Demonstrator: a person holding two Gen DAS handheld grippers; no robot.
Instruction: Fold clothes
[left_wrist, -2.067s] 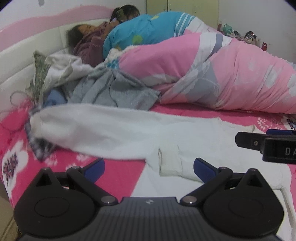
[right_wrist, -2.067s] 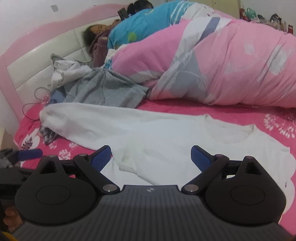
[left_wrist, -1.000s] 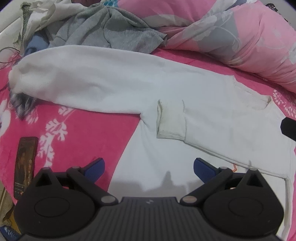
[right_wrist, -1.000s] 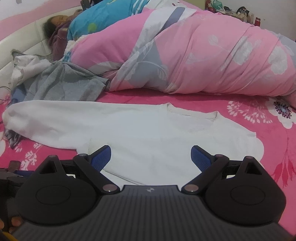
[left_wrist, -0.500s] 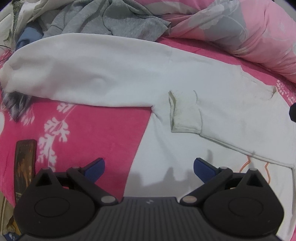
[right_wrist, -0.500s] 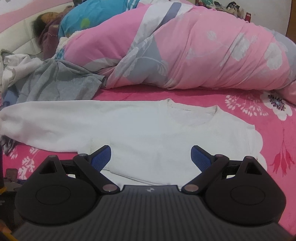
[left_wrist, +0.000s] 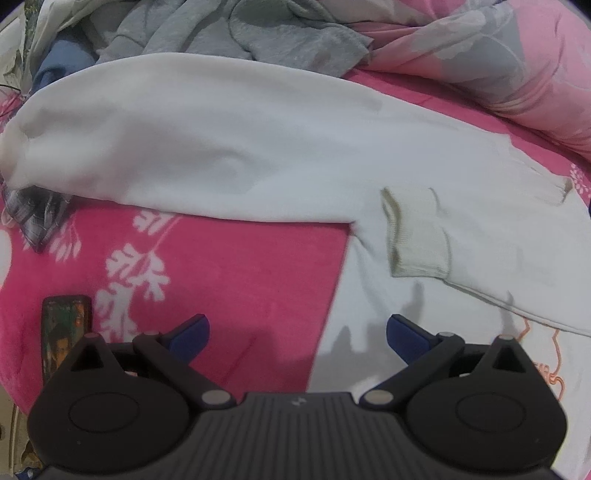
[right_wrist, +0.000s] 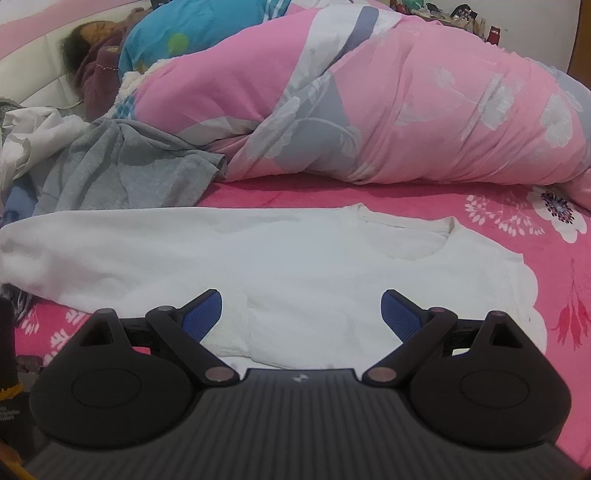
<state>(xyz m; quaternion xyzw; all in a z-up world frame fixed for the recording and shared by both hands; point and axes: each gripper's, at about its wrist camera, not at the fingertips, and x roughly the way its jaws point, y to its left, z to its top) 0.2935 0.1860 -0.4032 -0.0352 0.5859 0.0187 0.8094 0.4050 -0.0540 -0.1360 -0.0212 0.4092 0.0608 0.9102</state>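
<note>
We hold both claws spread and empty, the left gripper (left_wrist: 297, 334) low over the white sweatshirt (left_wrist: 258, 155), whose folded-in cuff (left_wrist: 415, 236) lies just ahead-right, and the right gripper (right_wrist: 301, 310) above its chest, ready to pinch.

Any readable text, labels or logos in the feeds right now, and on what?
Orange stitched print on the white long-sleeved sweatshirt: cut off at the edge, unreadable.
Pale print on the black device at the right view's left edge: too blurred to read.
Small pale emblem on each black gripper body: a symbol, not words.
</note>
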